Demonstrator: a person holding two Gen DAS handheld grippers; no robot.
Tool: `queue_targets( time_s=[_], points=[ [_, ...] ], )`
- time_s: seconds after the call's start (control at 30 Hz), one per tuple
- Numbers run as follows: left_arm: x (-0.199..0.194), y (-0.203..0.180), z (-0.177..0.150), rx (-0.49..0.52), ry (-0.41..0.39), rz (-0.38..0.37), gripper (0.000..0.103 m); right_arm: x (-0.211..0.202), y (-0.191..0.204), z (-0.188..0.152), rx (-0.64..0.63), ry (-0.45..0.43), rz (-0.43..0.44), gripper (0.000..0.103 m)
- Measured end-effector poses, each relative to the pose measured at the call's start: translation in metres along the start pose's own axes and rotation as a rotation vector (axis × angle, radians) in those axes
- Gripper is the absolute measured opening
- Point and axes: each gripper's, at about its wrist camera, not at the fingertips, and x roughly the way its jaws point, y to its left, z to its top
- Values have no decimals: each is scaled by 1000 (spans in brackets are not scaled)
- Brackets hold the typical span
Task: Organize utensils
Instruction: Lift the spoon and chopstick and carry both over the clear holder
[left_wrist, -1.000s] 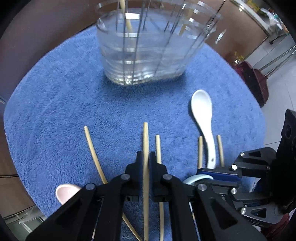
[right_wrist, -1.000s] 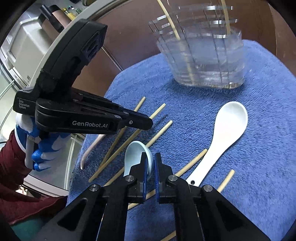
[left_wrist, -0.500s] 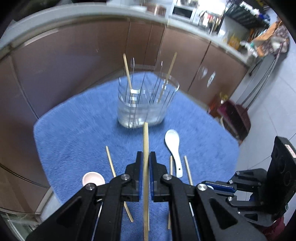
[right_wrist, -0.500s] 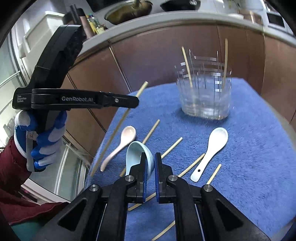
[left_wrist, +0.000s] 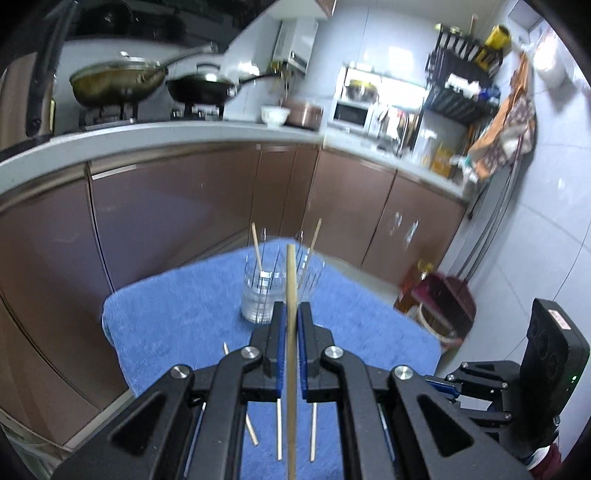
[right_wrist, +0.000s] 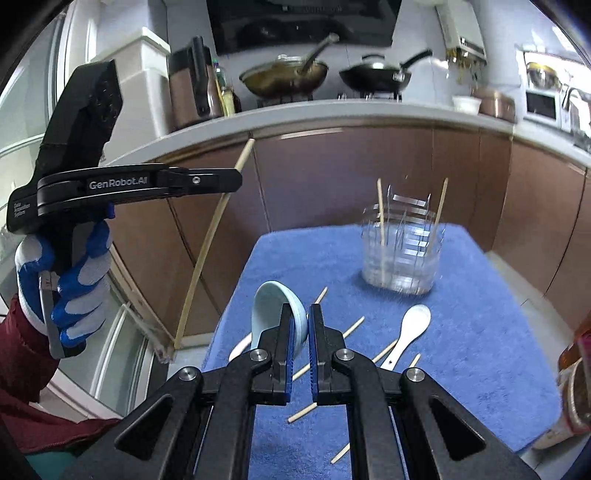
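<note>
My left gripper (left_wrist: 291, 314) is clamped on a single wooden chopstick (left_wrist: 291, 354), which runs straight up the middle of the left wrist frame between the blue pads, its tip crossing in front of the clear holder (left_wrist: 275, 291). From the right wrist view the same chopstick (right_wrist: 210, 236) slants from the upper middle down toward the lower left, pinched in the left gripper (right_wrist: 236, 179), which my gloved hand (right_wrist: 74, 280) grips at the left edge of the frame.

My right gripper (right_wrist: 300, 325) is closed narrow on a pale blue spoon (right_wrist: 275, 310); its bowl sticks up and to the left of the fingers, in the lower centre of the frame.

The blue towel (right_wrist: 480, 332) fills the middle and lower right of that view. The clear holder (right_wrist: 402, 254) stands upright at the towel's far side, right of centre, with two chopsticks leaning inside it. A white spoon (right_wrist: 410, 332) lies flat below the holder, well apart from it, and several loose chopsticks (right_wrist: 352, 326) are scattered on the towel around and behind my right fingers. A pinkish spoon handle (right_wrist: 240, 345) peeks out just left of those fingers.

In the left wrist view, three more loose chopsticks lie on the towel (left_wrist: 177, 314) at the lower centre, partly hidden behind the gripper.
</note>
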Motion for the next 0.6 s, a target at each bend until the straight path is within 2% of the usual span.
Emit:
queue_targets(
  time_s=[0.27,0.43,0.6],
  points=[
    [-9,-10,31,-7,-154,36,5,-22,-17,29,6,-114,-124,7],
    [8,-11,57,-35,-225,60,5,-28,-40,54,17,-201,-231,7],
    [40,-9,83,-72,-280,87,5,-24,-58,79,5,-280,-299,7]
  ],
)
